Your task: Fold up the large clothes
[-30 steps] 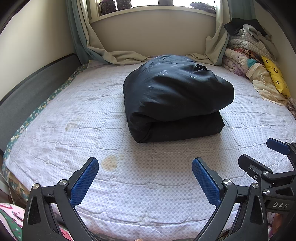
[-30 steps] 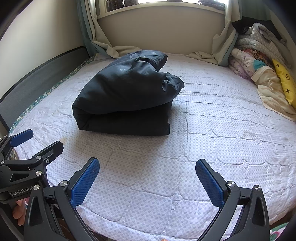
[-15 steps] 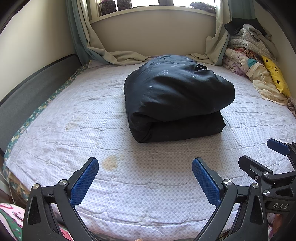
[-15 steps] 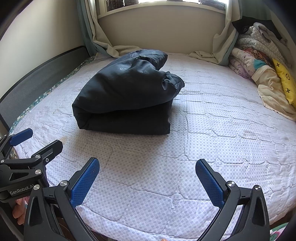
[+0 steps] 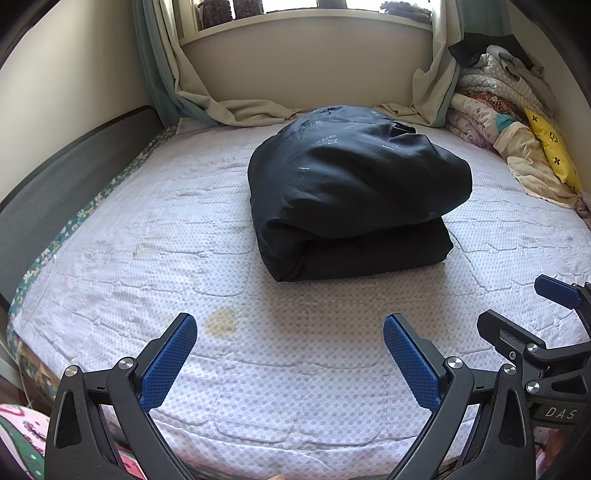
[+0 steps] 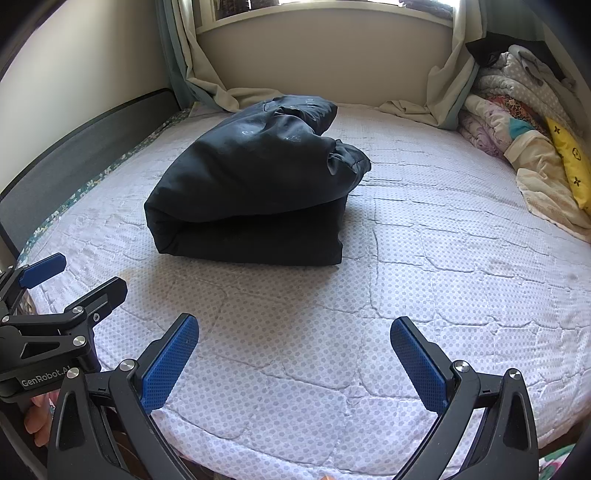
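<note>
The black coat point(image 5: 354, 192) lies folded mid-bed point(image 5: 147, 229), toward the far edge; it looks puffy, soft, light and slippery. Best gripped at its near folded edge. The left gripper point(image 5: 288, 354) and right gripper point(image 6: 295, 358) gape, empty, over the near edge.

a bed point(image 5: 155, 236) with a white quilted cover bearing a yellowish stain point(image 5: 221, 322); dark headboard point(image 5: 62, 184) along the left; beige curtains point(image 5: 221, 107) pooled below the window sill point(image 5: 306, 27); heaped bedding point(image 5: 495, 114) and a yellow pillow point(image 5: 552, 153) at right.
</note>
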